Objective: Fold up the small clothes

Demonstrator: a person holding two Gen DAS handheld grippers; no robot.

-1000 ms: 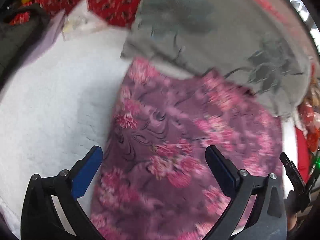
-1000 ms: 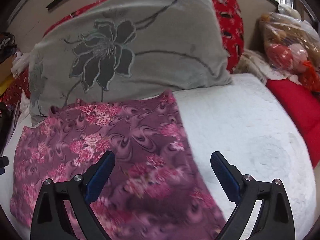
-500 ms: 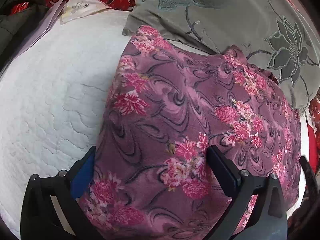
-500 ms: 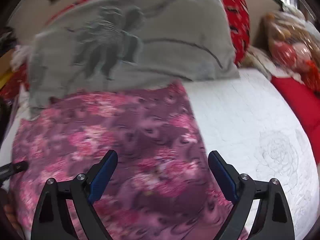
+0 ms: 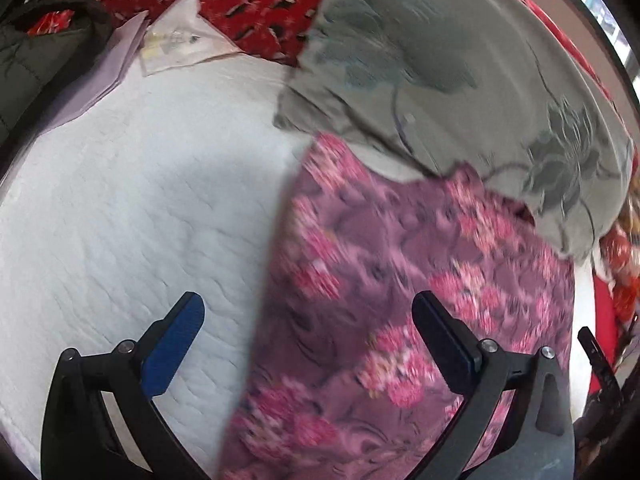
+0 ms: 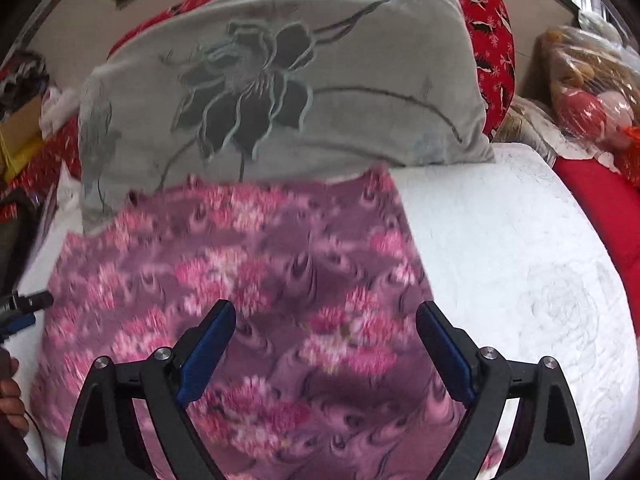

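Observation:
A purple garment with pink flowers [image 5: 400,280] lies spread flat on the white quilted bed [image 5: 120,220], its far edge against a grey pillow. My left gripper [image 5: 308,304] hovers open over the garment's left edge, one finger above the quilt and the other above the cloth. In the right wrist view the same garment [image 6: 260,260] fills the lower middle. My right gripper [image 6: 326,310] stands open above its right half, nothing pressed between the pads. The tip of the left gripper [image 6: 24,304] shows at the garment's left side, with a hand [image 6: 8,392] below it.
A grey pillow with a dark flower print [image 6: 280,100] leans behind the garment, a red patterned cushion [image 6: 492,60] behind that. A plastic bag of toys [image 6: 592,92] and red cloth [image 6: 600,200] sit right. Papers [image 5: 180,44] and a dark jacket [image 5: 32,48] lie left.
Half a second ago the left gripper sat over the garment with cloth across both fingers; it has since shifted left, so its left finger is over bare quilt. The right gripper has hardly moved.

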